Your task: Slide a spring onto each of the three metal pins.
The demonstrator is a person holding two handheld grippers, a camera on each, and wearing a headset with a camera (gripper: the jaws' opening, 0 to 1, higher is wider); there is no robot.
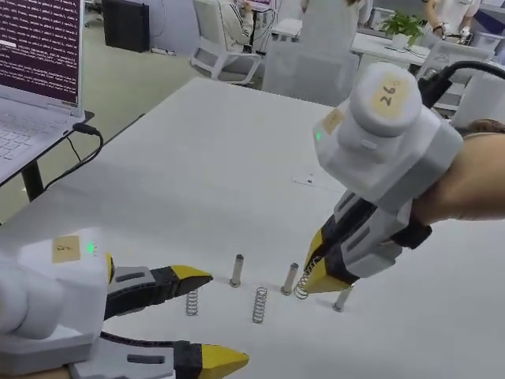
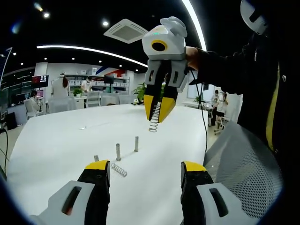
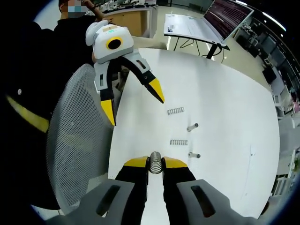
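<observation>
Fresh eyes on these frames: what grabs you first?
The right gripper, its tongs shut on a spring, held above the three metal pins standing on the white table. Next, the left gripper on the near side with its tongs wide open, and two loose springs lying beside the pins.

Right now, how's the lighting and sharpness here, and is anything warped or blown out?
Head view: soft even light on the white tabletop, faint shadows. Left gripper view: fisheye bends the blown-out ceiling light strip. Right gripper view: the table edge curves; the coiled steel spring between the jaws is sharp.
</observation>
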